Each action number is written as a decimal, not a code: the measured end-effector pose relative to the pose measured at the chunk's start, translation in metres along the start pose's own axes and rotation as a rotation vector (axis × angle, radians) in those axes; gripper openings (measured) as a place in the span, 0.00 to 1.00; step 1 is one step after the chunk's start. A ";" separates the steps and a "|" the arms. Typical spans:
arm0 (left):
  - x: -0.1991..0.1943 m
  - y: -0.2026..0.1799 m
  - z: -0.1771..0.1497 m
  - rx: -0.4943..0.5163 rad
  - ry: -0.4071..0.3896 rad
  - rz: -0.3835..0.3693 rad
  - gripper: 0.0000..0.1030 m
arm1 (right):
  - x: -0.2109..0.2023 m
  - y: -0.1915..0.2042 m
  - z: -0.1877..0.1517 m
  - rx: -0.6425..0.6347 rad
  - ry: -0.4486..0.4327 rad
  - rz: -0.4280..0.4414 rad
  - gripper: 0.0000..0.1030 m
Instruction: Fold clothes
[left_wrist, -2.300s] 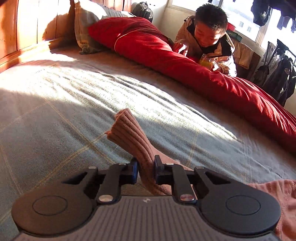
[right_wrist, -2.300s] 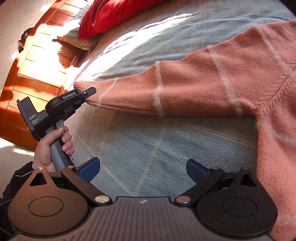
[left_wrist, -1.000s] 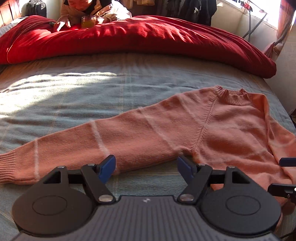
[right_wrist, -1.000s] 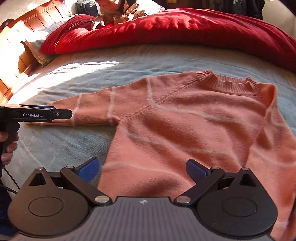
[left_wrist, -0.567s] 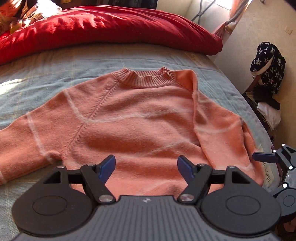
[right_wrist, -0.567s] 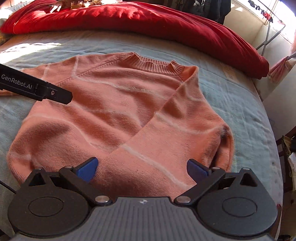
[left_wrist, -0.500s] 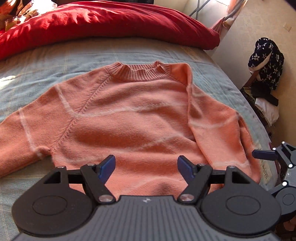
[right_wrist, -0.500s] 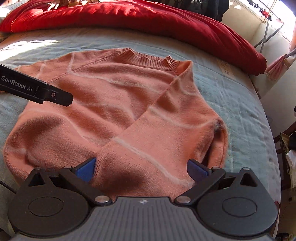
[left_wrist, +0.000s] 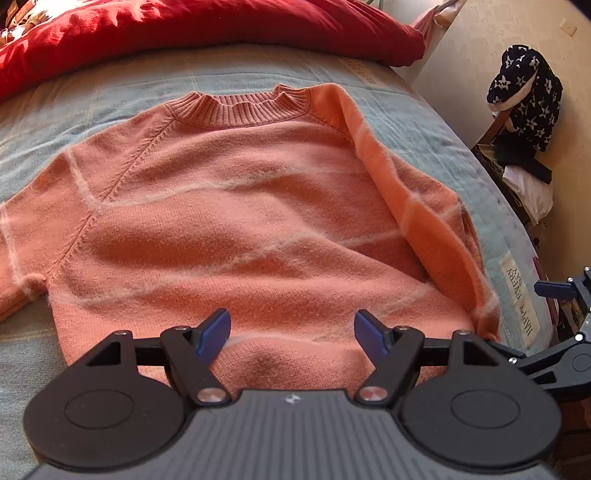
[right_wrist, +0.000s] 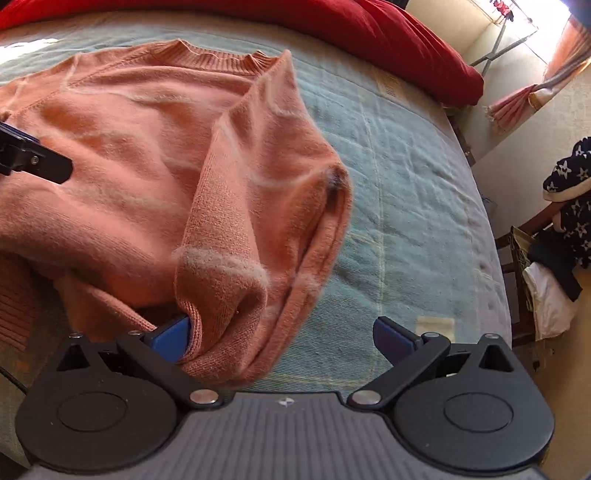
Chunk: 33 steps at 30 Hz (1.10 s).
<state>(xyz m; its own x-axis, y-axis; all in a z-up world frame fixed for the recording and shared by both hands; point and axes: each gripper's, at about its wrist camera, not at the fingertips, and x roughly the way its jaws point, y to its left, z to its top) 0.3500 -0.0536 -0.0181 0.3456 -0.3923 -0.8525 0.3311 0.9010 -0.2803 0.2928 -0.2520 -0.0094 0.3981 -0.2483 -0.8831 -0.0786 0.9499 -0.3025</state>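
Through the left wrist camera we see one salmon sweater (left_wrist: 236, 229) flat on the blue bedspread (left_wrist: 417, 122), collar pointing away from us toward the red duvet (left_wrist: 207, 29), hem nearest. Our left gripper (left_wrist: 291, 330) hangs spread above the hem. Through the right wrist camera, our right gripper (right_wrist: 282, 336) is spread wide, with the folded-over sleeve (right_wrist: 255, 206) against its left finger.

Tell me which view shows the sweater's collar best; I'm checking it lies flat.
The left wrist view: the ribbed collar lies whole, near centre and in good light. In the right wrist view the collar sits at the top, squeezed by the fisheye and partly hidden behind the folded sleeve.
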 end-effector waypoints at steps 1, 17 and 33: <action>0.001 0.000 0.000 0.000 0.002 -0.001 0.72 | 0.002 -0.001 0.001 0.010 0.006 0.004 1.00; 0.014 -0.009 0.004 0.008 0.015 -0.021 0.72 | 0.030 -0.012 -0.002 0.072 0.094 -0.017 1.00; 0.031 -0.010 0.012 -0.021 0.032 -0.014 0.72 | 0.064 -0.092 0.013 -0.013 0.067 -0.283 1.00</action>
<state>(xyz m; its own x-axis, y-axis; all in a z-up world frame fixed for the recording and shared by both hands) 0.3685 -0.0767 -0.0364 0.3131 -0.3991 -0.8618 0.3168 0.8993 -0.3014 0.3376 -0.3526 -0.0330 0.3449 -0.5151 -0.7847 0.0155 0.8390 -0.5439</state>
